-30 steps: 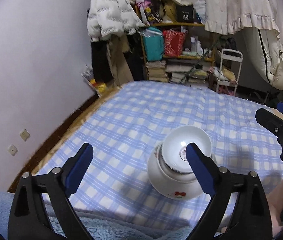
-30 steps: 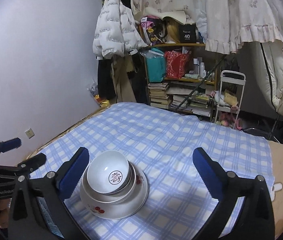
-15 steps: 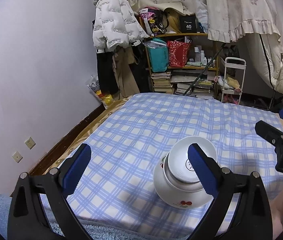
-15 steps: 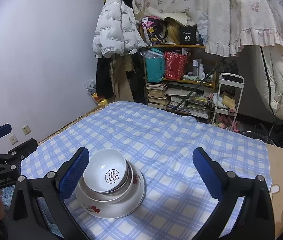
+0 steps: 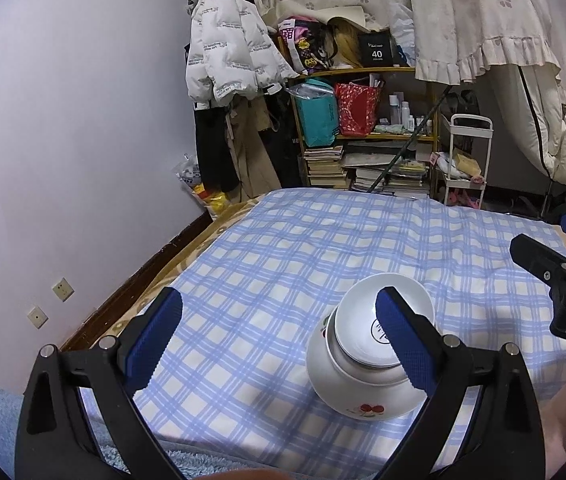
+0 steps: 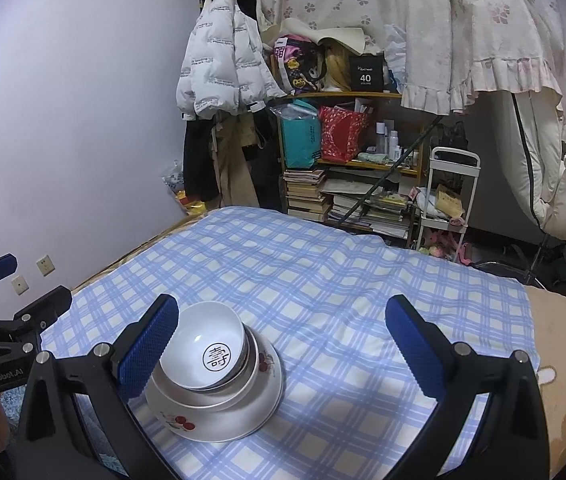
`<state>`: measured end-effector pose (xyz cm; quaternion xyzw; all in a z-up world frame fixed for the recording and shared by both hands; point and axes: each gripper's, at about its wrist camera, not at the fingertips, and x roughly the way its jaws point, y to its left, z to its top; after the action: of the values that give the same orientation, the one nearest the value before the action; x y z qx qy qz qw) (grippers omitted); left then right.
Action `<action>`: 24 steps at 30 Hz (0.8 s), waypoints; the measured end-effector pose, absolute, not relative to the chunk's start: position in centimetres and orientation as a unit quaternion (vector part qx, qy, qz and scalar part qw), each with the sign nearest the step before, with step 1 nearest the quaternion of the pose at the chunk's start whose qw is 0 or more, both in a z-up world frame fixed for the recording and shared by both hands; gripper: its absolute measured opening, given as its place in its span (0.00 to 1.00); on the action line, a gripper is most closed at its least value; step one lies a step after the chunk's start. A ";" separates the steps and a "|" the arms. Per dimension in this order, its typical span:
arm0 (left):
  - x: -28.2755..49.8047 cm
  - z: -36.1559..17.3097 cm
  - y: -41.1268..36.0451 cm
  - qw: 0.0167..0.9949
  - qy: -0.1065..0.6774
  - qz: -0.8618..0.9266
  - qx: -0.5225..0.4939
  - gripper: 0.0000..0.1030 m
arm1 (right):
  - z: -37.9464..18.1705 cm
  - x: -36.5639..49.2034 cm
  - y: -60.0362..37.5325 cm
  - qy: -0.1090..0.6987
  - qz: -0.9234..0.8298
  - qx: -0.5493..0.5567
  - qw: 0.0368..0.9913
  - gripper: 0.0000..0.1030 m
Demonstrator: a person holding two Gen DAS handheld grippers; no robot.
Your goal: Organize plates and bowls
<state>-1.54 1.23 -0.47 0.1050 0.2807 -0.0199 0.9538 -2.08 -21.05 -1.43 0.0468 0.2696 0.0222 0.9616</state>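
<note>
A stack of white bowls (image 6: 219, 380) sits on the blue checked bedsheet (image 6: 323, 280). The top small bowl (image 6: 211, 352) has a black round character inside; the large bottom bowl (image 6: 223, 416) has a cherry print. The stack also shows in the left wrist view (image 5: 367, 360), behind that gripper's right finger. My left gripper (image 5: 279, 340) is open and empty, to the left of the stack. My right gripper (image 6: 283, 352) is open and empty; its left finger (image 6: 147, 348) is close beside the stack.
A purple wall (image 5: 63, 140) runs along the bed's left side. A white jacket (image 6: 219, 68) hangs at the back. A cluttered shelf (image 6: 347, 160) with books and a white cart (image 6: 447, 200) stand past the foot of the bed. A beige blanket (image 6: 563, 360) lies at right.
Both grippers have pulled back and tilted up a little, so more of the room shows. The bowl stack has not moved. Both jaws stay open.
</note>
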 end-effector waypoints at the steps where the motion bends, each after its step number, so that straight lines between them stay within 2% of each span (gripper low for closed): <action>1: -1.6 -0.5 1.3 0.954 0.281 -0.018 0.106 0.93 | -1.4 -2.1 -21.0 0.269 0.021 0.047 0.962 1.00; 24: -1.2 -0.5 1.2 0.953 0.281 -0.022 0.114 0.93 | -1.4 -2.1 -21.5 0.267 0.017 0.047 0.962 1.00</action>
<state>-1.24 1.15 -0.45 0.1142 0.2805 -0.0224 0.9528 -2.10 -21.47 -1.41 0.0467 0.2670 0.0172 0.9624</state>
